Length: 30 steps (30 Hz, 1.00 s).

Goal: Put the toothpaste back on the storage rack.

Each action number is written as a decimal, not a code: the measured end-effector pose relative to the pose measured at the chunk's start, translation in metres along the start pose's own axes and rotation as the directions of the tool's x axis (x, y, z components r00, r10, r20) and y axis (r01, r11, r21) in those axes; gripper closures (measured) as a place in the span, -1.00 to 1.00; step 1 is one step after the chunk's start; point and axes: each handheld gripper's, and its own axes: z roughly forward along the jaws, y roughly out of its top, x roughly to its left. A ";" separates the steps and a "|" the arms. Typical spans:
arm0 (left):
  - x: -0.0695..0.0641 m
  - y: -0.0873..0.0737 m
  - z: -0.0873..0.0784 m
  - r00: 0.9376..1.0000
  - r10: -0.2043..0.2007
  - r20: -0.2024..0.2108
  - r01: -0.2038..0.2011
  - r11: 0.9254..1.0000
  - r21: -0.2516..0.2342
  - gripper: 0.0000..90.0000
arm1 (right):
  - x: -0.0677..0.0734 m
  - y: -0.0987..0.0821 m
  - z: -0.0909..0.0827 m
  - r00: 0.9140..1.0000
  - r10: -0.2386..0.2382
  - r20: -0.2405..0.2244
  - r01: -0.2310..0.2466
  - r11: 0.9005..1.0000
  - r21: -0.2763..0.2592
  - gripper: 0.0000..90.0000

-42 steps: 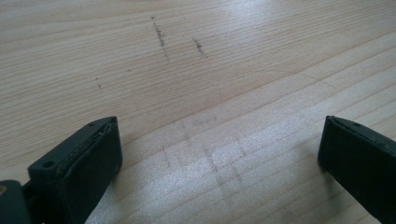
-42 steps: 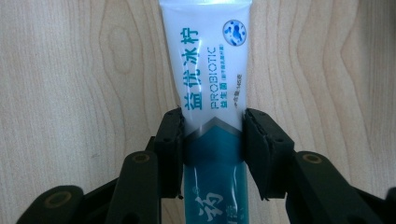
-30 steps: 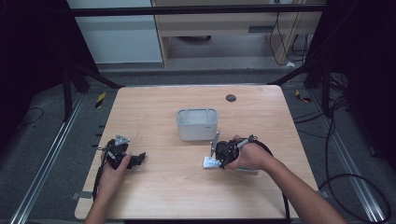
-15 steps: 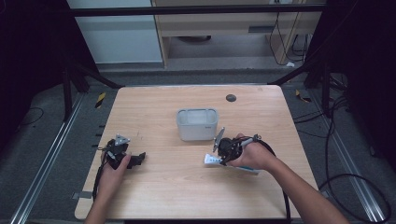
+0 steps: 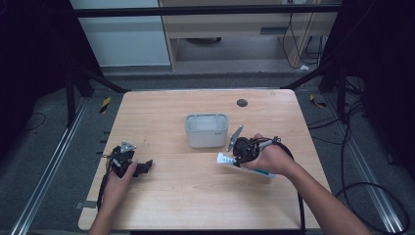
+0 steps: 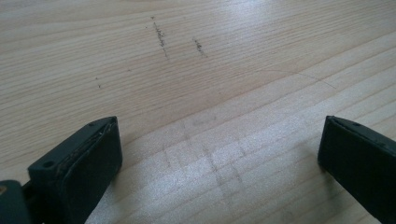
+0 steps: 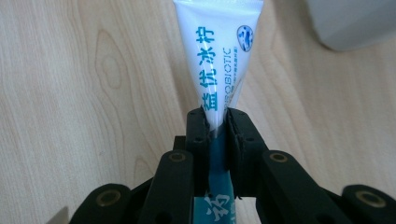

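At four o'clock from the white tub (image 5: 206,130), the right claw (image 7: 215,122) clamps the toothpaste tube (image 7: 218,56) mid-length just above the table (image 5: 195,200), so lift it level and slowly toward the tub while the left claw (image 6: 219,154) rests apart.

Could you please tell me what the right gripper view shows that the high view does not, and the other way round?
Right gripper view alone: the blue print on the white tube, and the right claw shut on it where white turns to teal. High view alone: the left claw resting on the table, the person's forearms, the dark round spot and the floor cables. Both share the tube, the wooden tabletop and the white container, of which the right gripper view catches just a corner.
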 end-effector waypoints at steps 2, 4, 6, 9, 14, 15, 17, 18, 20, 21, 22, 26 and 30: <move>0.000 0.000 0.000 1.000 0.000 0.000 0.000 1.000 0.000 -1.00 | -0.001 0.000 -0.003 1.000 0.009 0.003 -0.009 1.000 -0.009 0.77; 0.000 0.000 0.000 1.000 0.000 0.000 0.000 1.000 0.000 -1.00 | -0.003 -0.001 -0.010 0.999 0.031 0.018 -0.031 0.999 -0.028 0.77; 0.000 0.000 0.000 1.000 0.000 0.000 0.000 1.000 0.000 -1.00 | -0.005 -0.002 -0.015 0.999 0.045 0.027 -0.044 0.997 -0.056 0.77; 0.000 0.000 0.000 1.000 0.002 -0.001 -0.002 1.000 0.000 -1.00 | -0.008 -0.004 -0.025 0.997 0.064 0.040 -0.060 0.993 -0.104 0.77; 0.000 0.000 0.000 1.000 0.003 -0.001 -0.003 1.000 0.000 -1.00 | -0.009 -0.004 -0.043 0.993 0.104 0.048 -0.093 0.977 -0.190 0.77; 0.000 0.000 0.000 1.000 0.003 -0.001 -0.003 1.000 0.000 -1.00 | -0.008 -0.003 -0.045 0.993 0.108 0.049 -0.096 0.974 -0.204 0.77; 0.000 0.000 0.000 1.000 0.002 -0.001 -0.002 1.000 0.000 -1.00 | -0.007 0.000 -0.051 0.993 0.110 0.053 -0.095 0.969 -0.229 0.77; 0.000 0.000 0.000 1.000 0.002 -0.001 -0.002 1.000 0.000 -1.00 | -0.006 0.002 -0.053 0.992 0.116 0.058 -0.099 0.966 -0.239 0.77; 0.000 0.000 0.000 1.000 0.001 -0.001 -0.001 1.000 0.000 -1.00 | -0.005 0.004 -0.055 0.991 0.117 0.062 -0.098 0.963 -0.250 0.77; 0.000 0.000 0.000 1.000 0.002 -0.001 -0.002 1.000 0.000 -1.00 | -0.004 0.008 -0.059 0.990 0.122 0.070 -0.099 0.956 -0.276 0.77; 0.000 0.000 0.000 1.000 0.003 -0.001 -0.003 1.000 0.000 -1.00 | -0.004 0.008 -0.059 0.990 0.122 0.070 -0.099 0.956 -0.276 0.77; 0.000 0.000 0.000 1.000 0.002 -0.001 -0.002 1.000 0.000 -1.00 | 0.000 0.019 -0.063 0.987 0.136 0.091 -0.100 0.941 -0.322 0.77; 0.000 0.000 0.000 1.000 0.002 -0.001 -0.002 1.000 0.000 -1.00 | 0.004 0.031 -0.067 0.982 0.159 0.098 -0.111 0.919 -0.377 0.77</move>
